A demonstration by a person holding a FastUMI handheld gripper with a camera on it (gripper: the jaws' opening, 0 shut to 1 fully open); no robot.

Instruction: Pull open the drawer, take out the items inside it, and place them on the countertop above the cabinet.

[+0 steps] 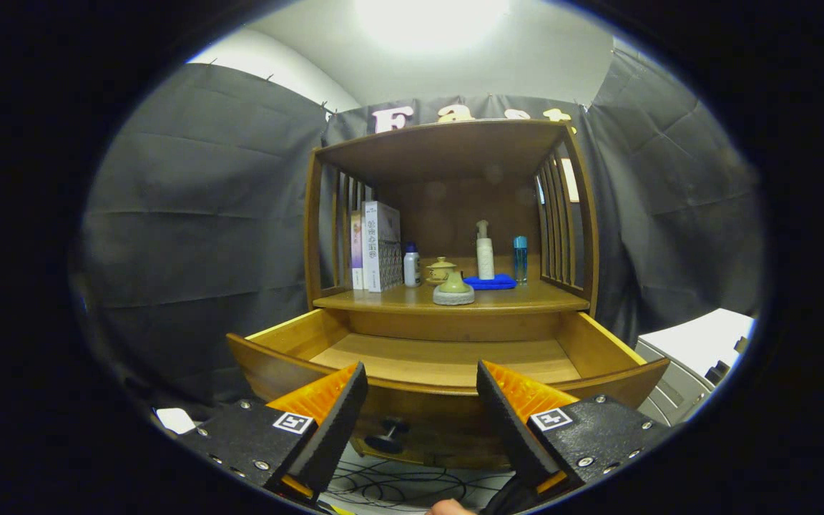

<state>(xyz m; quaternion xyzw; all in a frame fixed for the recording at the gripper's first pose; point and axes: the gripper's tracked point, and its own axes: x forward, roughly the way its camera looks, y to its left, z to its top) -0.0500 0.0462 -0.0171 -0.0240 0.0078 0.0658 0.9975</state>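
The wooden cabinet's drawer (448,357) is pulled out toward me, and the bare wooden floor inside it is all I see of its contents. Its dark knob (389,431) sits on the front panel, low between my fingers. My gripper (423,379) is open, its fingers spread in front of the drawer's front edge and holding nothing. On the countertop (398,300) above the drawer stands a small green pot on a grey base (453,287), near the front edge.
Further back on the countertop are boxes (376,247), a small white bottle (412,265), a lidded yellow jar (440,270), a pump bottle (484,252) on a blue cloth (491,282) and a blue bottle (520,259). Cables (412,486) lie on the floor below. A white appliance (698,357) stands right of the cabinet.
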